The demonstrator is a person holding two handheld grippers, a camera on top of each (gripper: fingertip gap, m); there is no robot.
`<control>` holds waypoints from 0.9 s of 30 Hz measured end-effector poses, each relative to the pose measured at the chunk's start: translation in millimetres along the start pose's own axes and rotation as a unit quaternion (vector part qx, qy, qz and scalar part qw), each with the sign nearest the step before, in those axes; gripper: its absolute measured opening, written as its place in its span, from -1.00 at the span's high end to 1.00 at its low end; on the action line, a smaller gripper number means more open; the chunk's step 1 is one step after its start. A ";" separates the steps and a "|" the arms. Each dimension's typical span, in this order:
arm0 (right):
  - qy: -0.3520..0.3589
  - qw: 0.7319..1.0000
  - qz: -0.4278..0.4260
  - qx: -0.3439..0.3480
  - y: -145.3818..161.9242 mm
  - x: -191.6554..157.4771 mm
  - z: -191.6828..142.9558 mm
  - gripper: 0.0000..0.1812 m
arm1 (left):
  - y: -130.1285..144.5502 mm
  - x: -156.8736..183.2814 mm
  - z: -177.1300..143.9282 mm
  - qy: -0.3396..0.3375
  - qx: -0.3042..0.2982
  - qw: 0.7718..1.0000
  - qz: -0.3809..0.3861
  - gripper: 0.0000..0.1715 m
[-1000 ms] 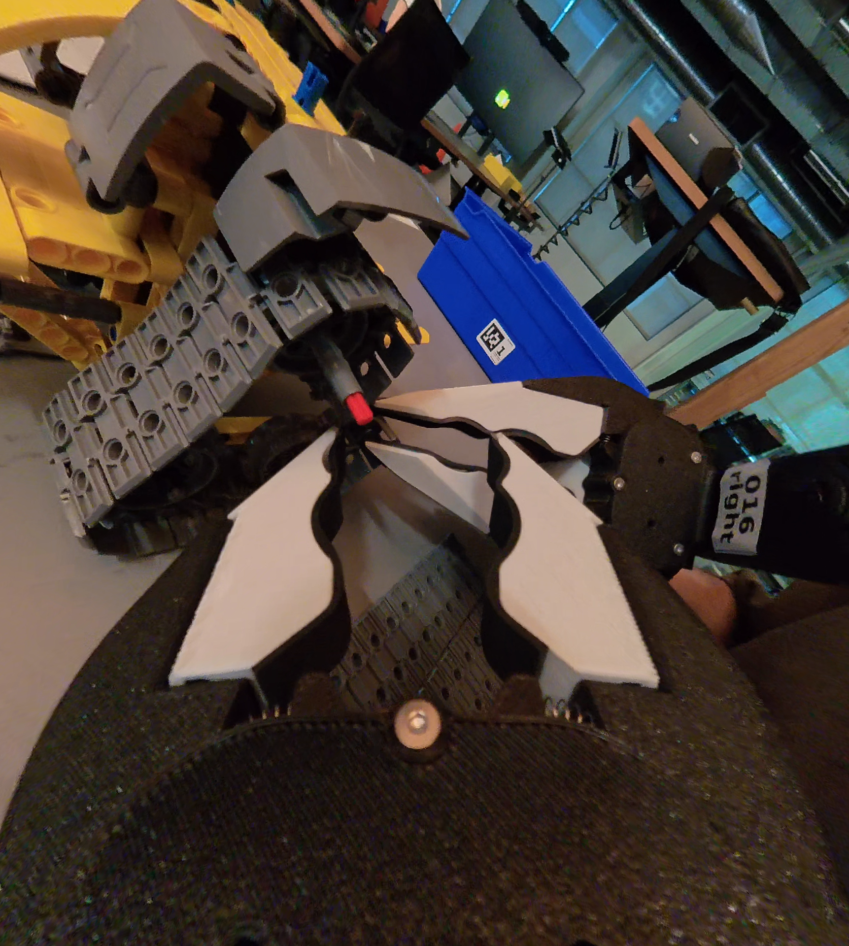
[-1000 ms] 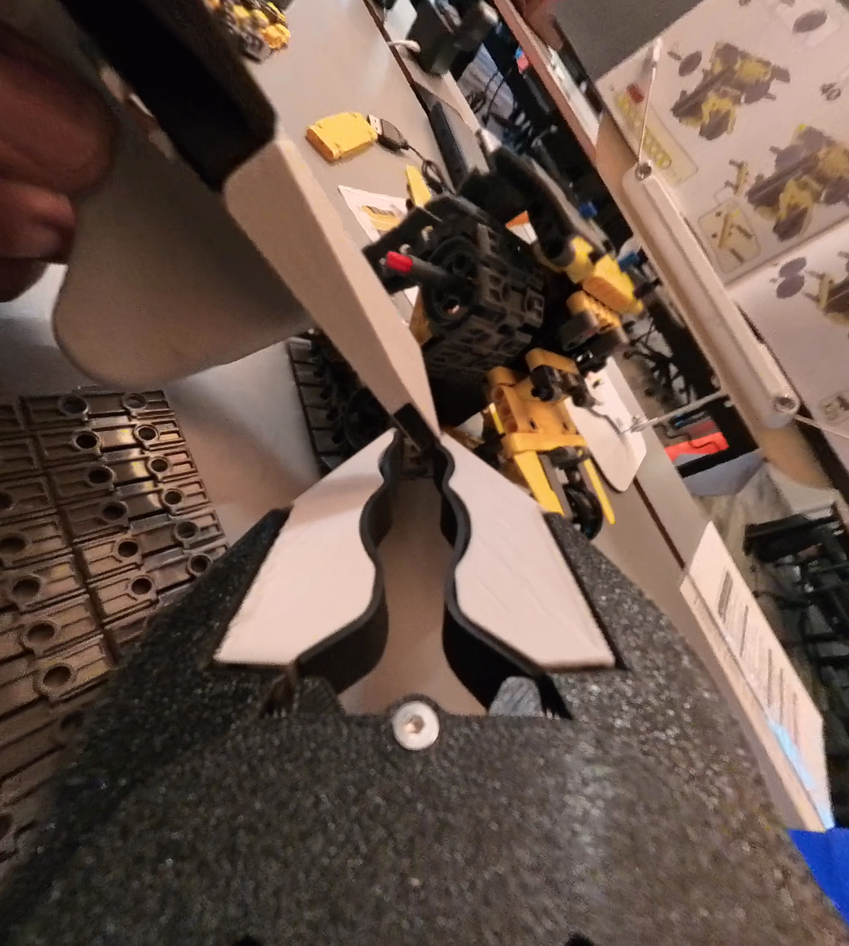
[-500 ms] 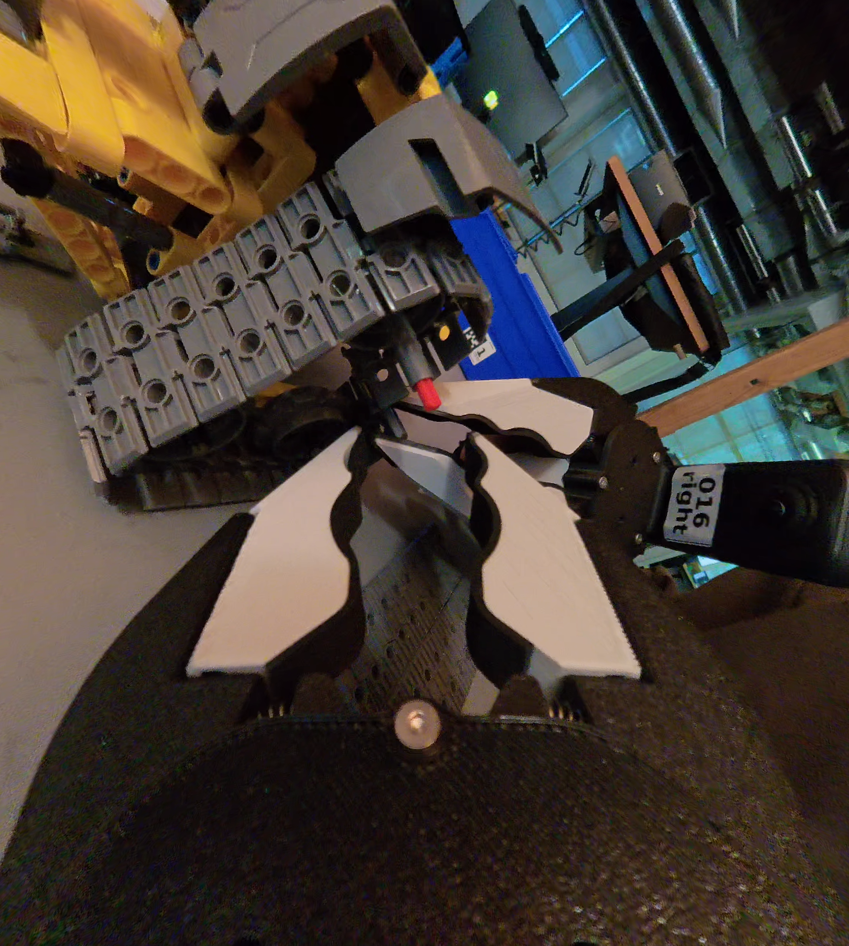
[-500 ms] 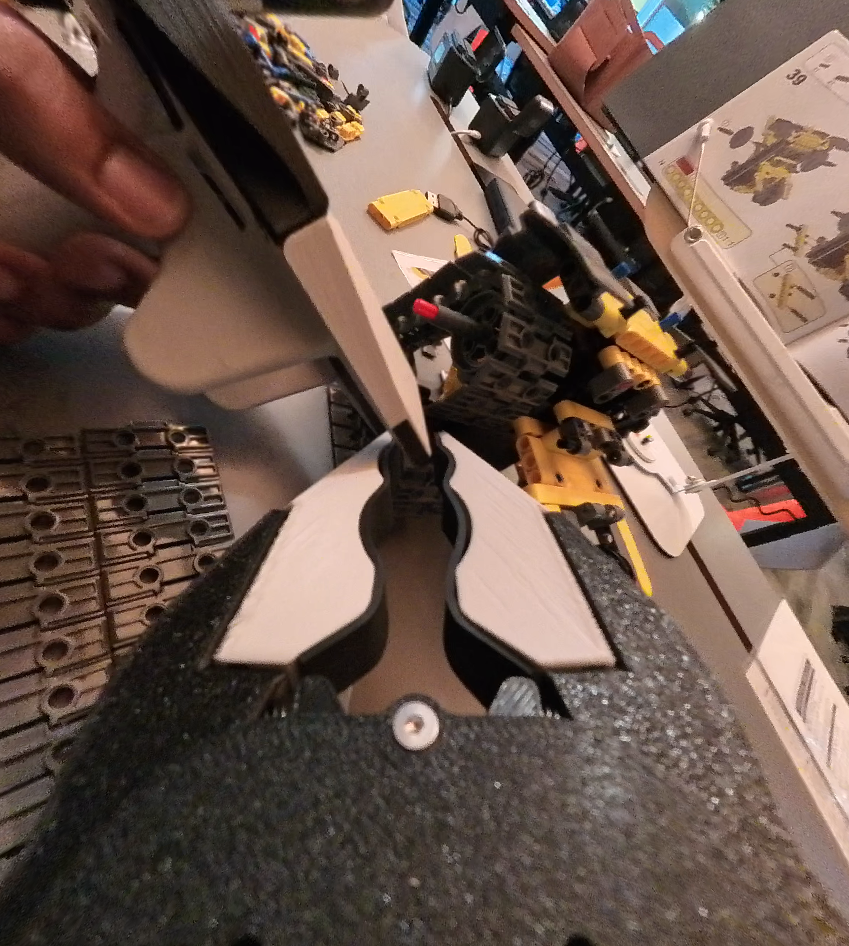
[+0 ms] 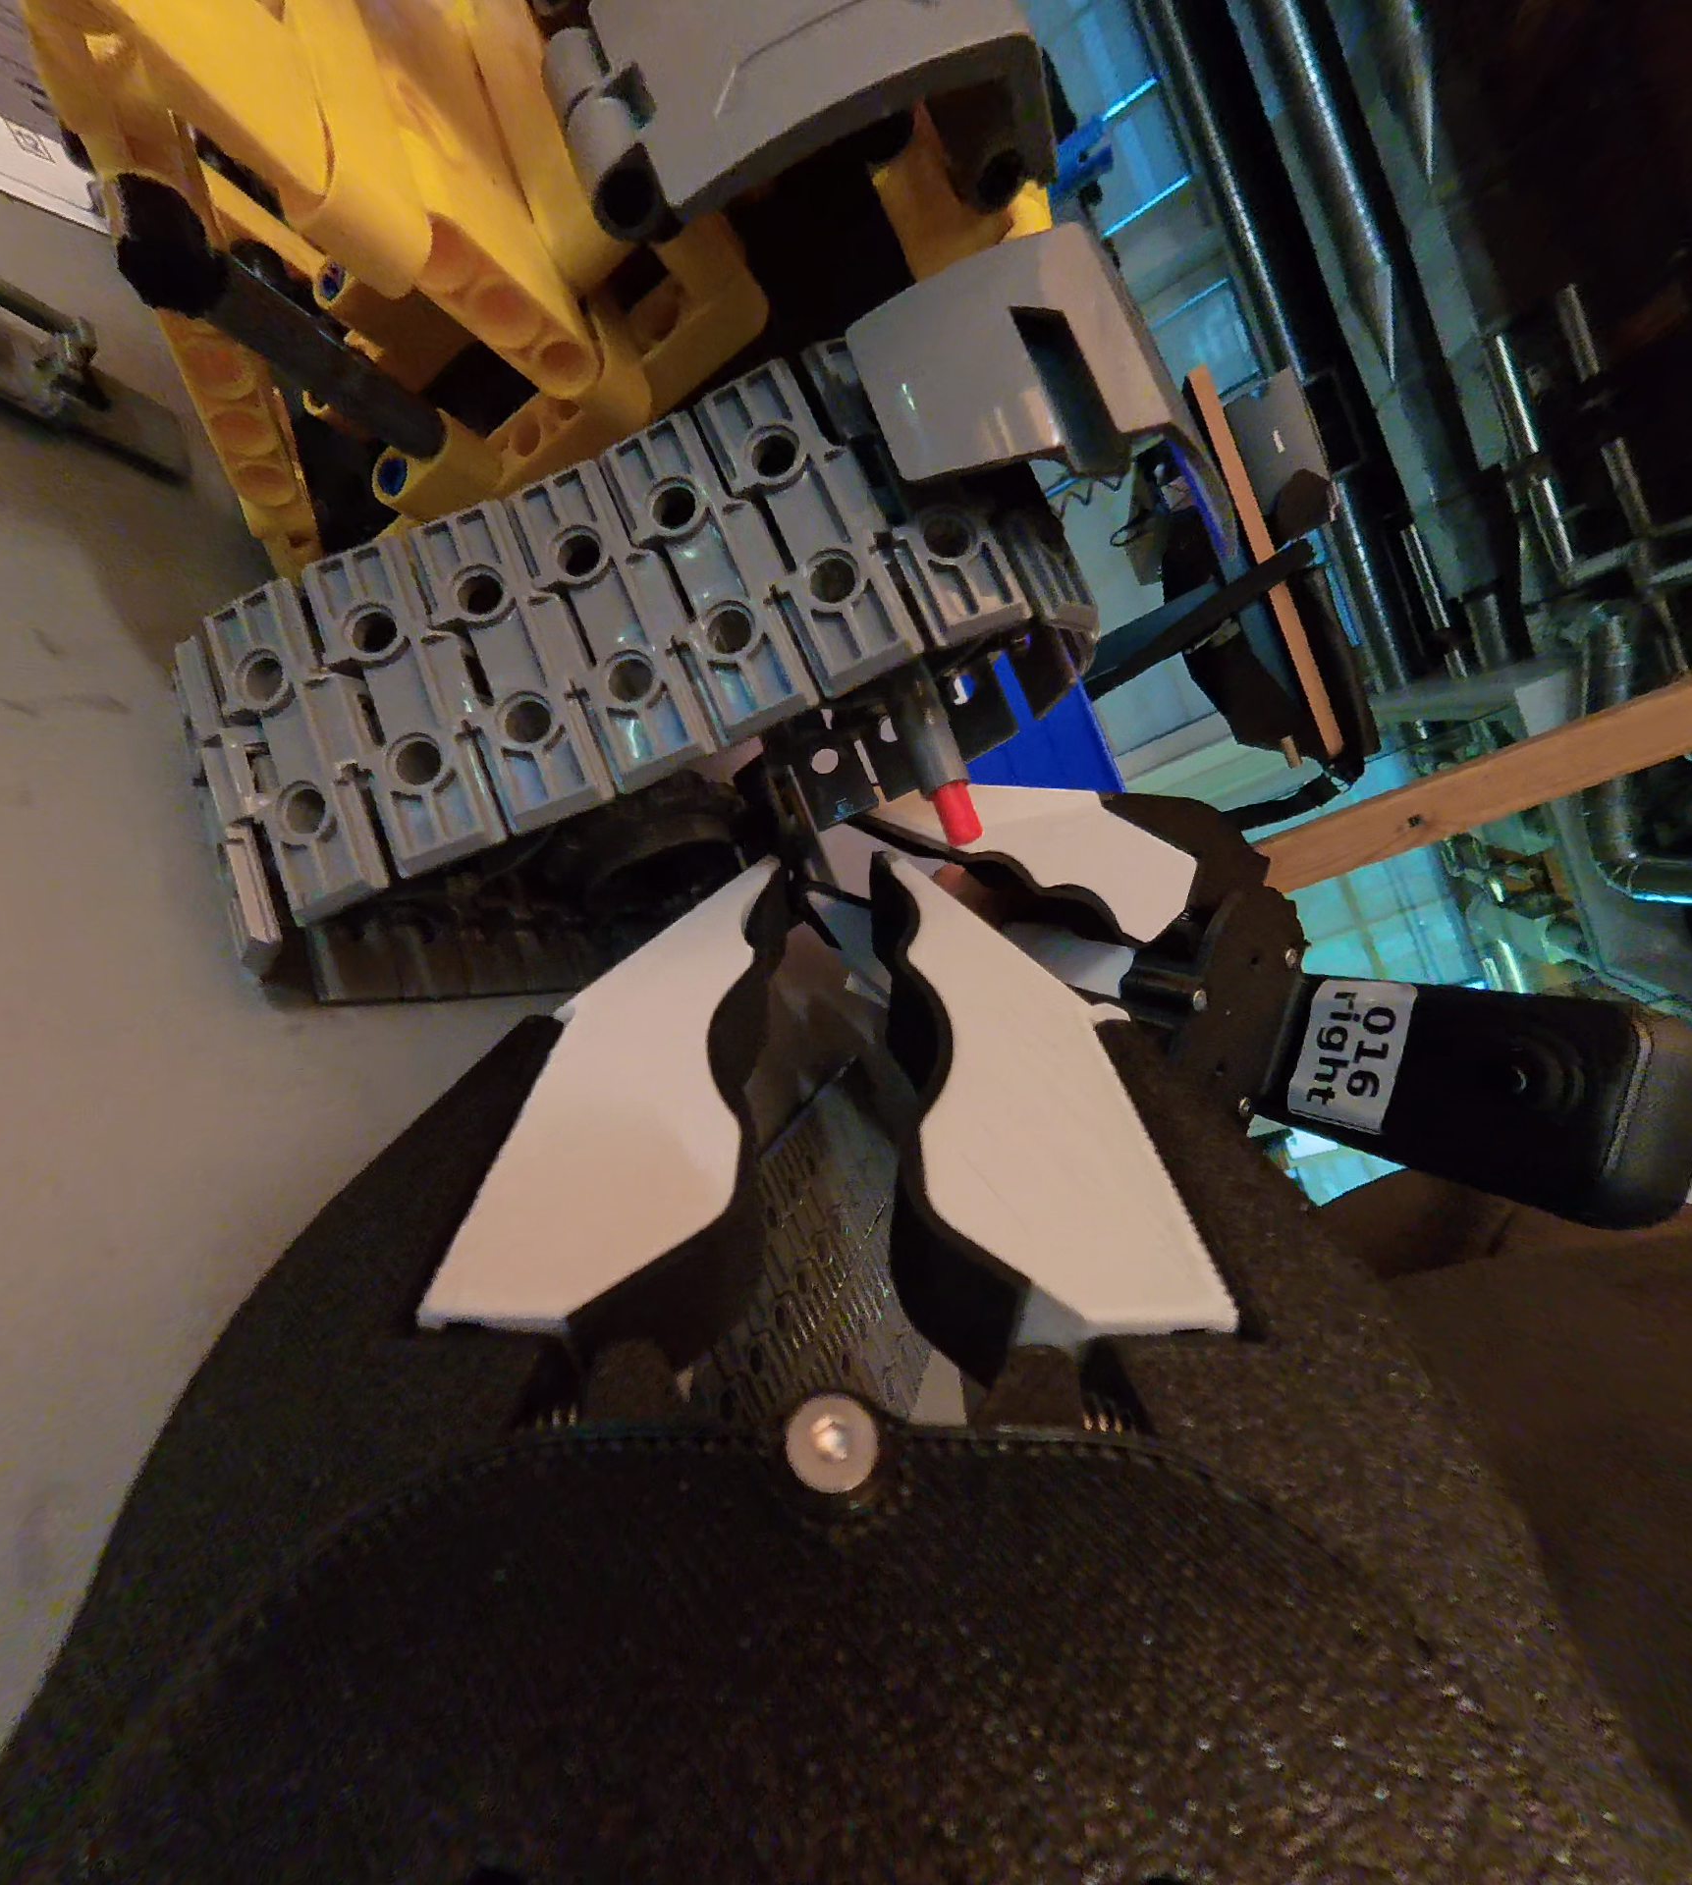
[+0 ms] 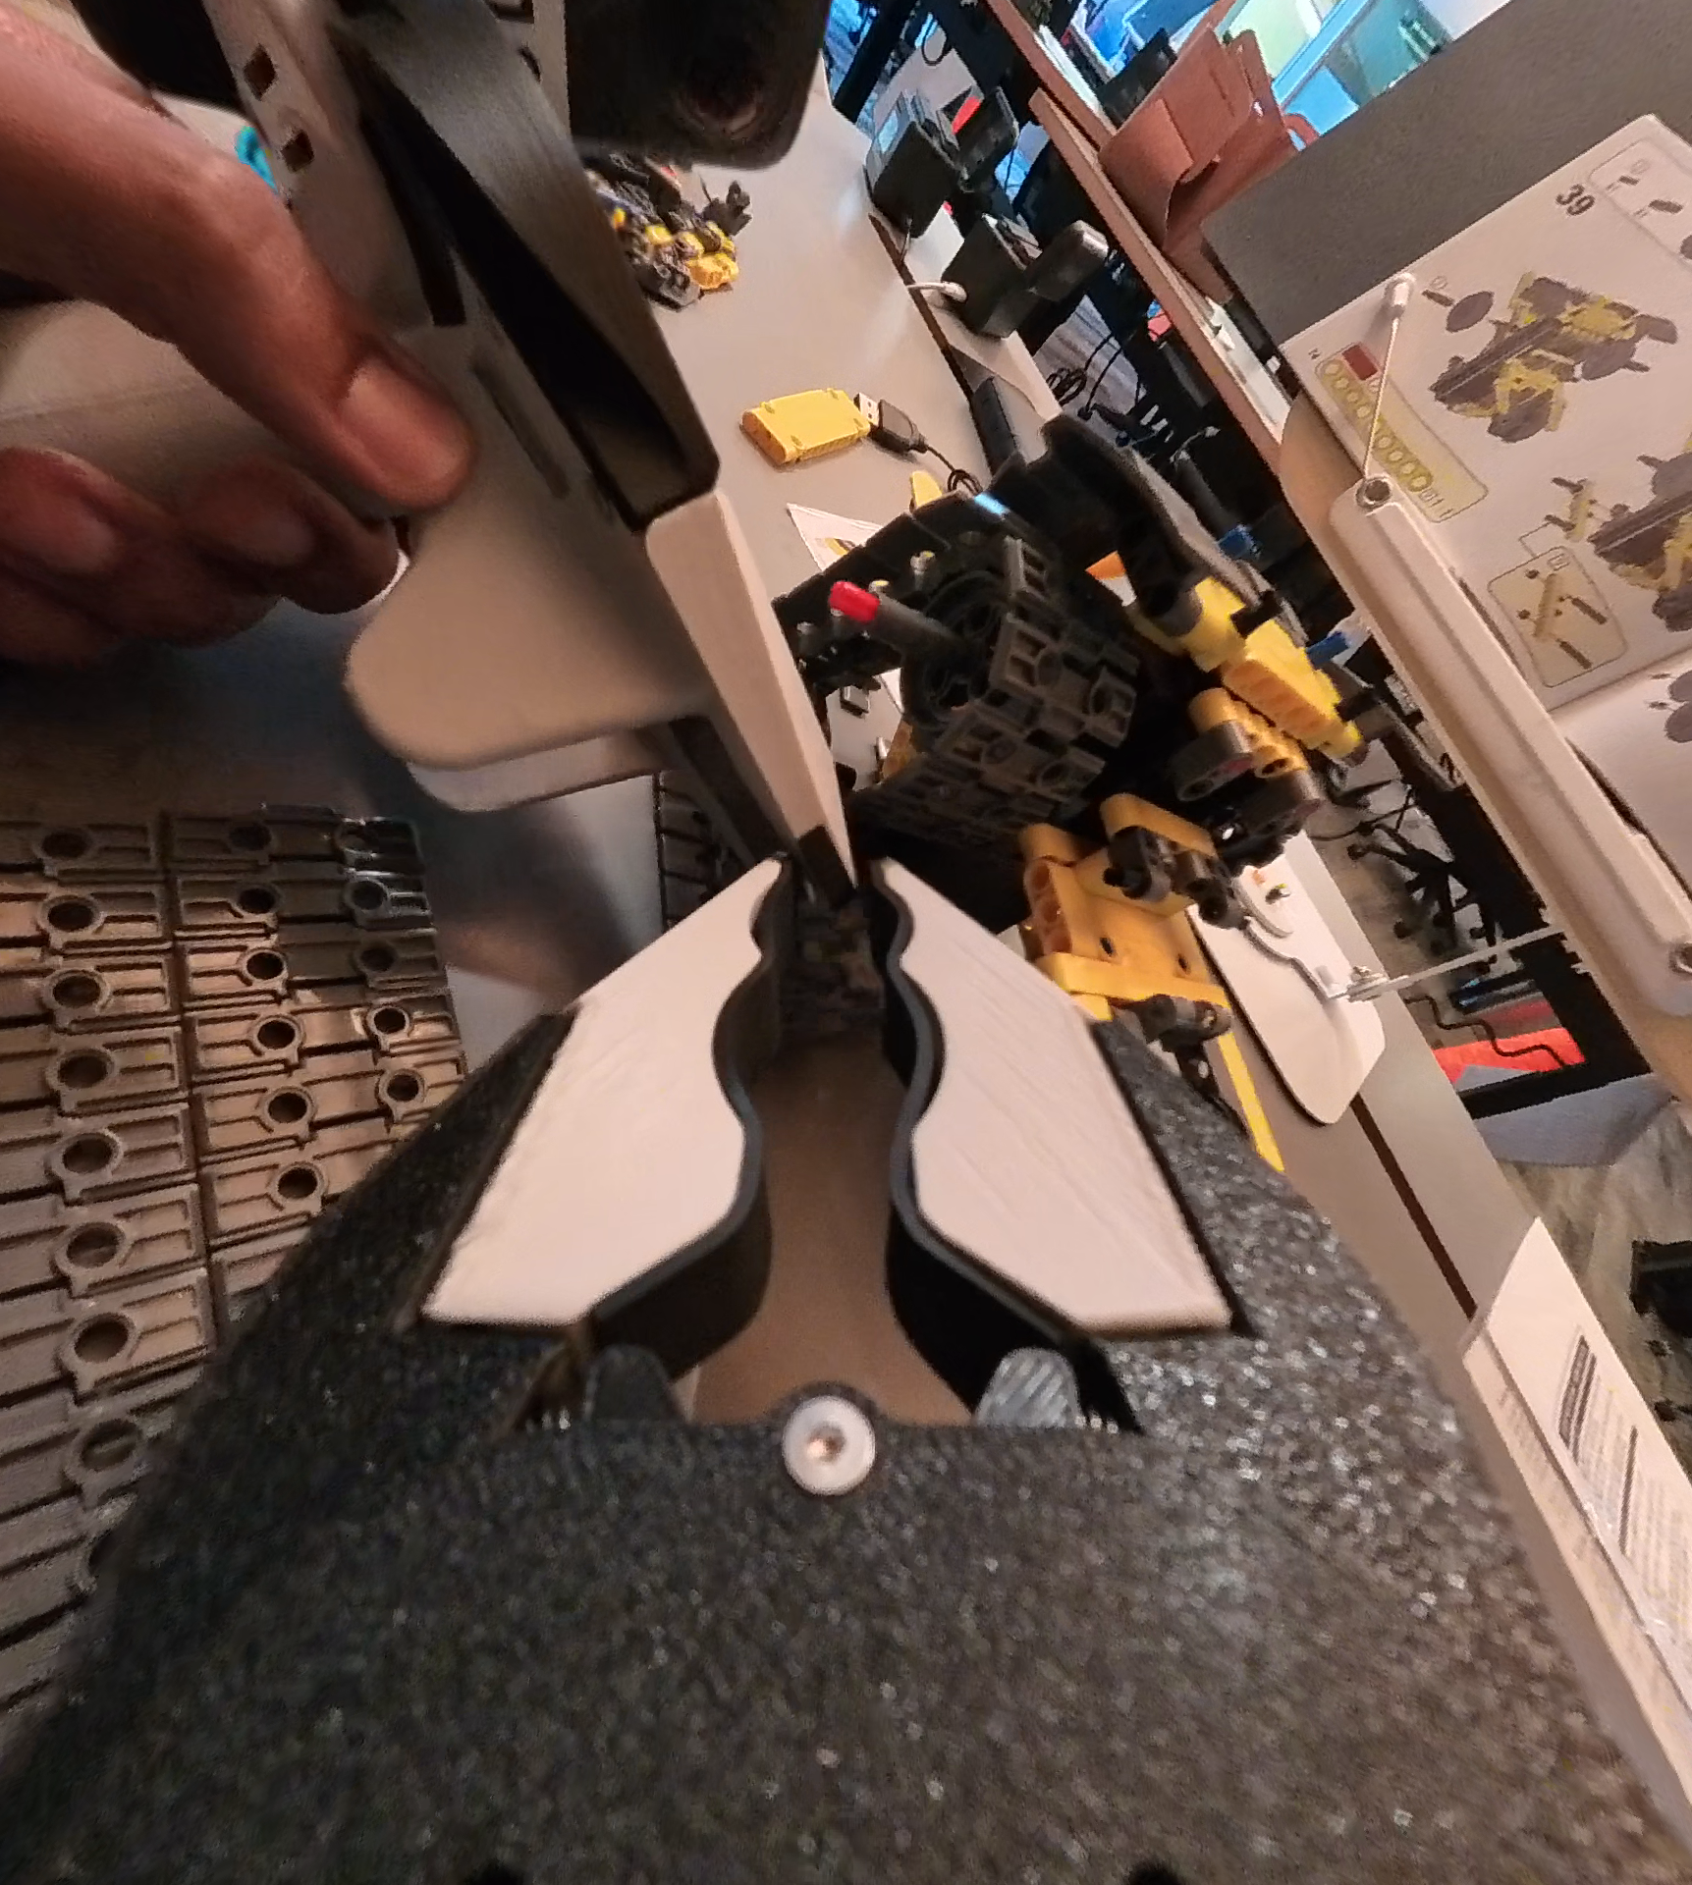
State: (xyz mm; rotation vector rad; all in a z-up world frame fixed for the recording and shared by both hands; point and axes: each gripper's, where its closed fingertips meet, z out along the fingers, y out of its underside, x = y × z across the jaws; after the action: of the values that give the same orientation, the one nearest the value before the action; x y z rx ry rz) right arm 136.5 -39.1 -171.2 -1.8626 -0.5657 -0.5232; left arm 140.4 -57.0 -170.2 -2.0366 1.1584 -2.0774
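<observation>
A yellow brick-built tracked vehicle (image 5: 474,265) with a light grey track (image 5: 556,653) stands on the grey table. A red-tipped axle (image 5: 954,811) sticks out at its track end. My left gripper (image 5: 831,882) is shut on a thin dark track link just below that axle. My right gripper (image 6: 831,893) is shut on the same dark link (image 6: 831,954), and it enters the left wrist view (image 5: 1056,898) from the right. The left gripper's white finger (image 6: 770,704) comes down from the upper left and meets the right gripper's tips. The vehicle (image 6: 1025,704) stands just behind.
A flat strip of dark track links (image 6: 107,1122) lies on the table at left. A hand (image 6: 158,388) holds the left gripper. An open instruction booklet (image 6: 1586,408) stands at right. A yellow part with a cable (image 6: 806,428) and small loose parts (image 6: 668,245) lie farther back.
Both views have shifted while both grippers stay together on the link. The vehicle's track now fills more of the left view, and the hand shows larger in the right view.
</observation>
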 end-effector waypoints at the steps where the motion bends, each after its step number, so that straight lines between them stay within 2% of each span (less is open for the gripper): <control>1: 0.002 1.000 0.000 0.002 -0.4 0.9 -1.2 0.85 | 0.0 0.4 0.0 0.005 -0.001 1.000 -0.004 0.89; 10: -0.003 0.999 0.037 0.001 2.8 6.5 -13.2 0.67 | 6.3 6.7 3.6 0.010 -0.011 1.000 0.005 0.93; 11: -0.003 0.999 0.042 -0.004 3.9 7.5 -16.1 0.65 | 5.5 6.9 2.6 0.007 -0.007 1.000 0.010 1.00; 15: 0.009 0.993 0.101 -0.061 24.2 13.4 -30.6 0.68 | 2.2 2.8 -7.0 -0.025 -0.004 0.999 0.047 1.00; 18: -0.032 0.969 0.197 -0.147 55.4 -1.9 -36.7 0.61 | 2.8 -1.6 -12.5 -0.059 -0.012 0.995 0.083 0.91; 20: -0.051 0.959 0.227 -0.163 64.4 -9.9 -37.6 0.58 | 6.3 -4.4 -14.4 -0.082 -0.028 0.990 0.114 0.83; 27: -0.082 0.961 0.204 -0.169 69.8 -11.9 -29.1 0.77 | -3.2 -16.4 -38.8 -0.157 -0.047 0.960 0.227 0.60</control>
State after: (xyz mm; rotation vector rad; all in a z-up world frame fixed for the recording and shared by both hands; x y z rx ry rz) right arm 166.8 -90.2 -219.6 -2.2885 -0.1896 -0.1977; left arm 110.8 -27.8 -178.0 -1.8180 1.5056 -1.4569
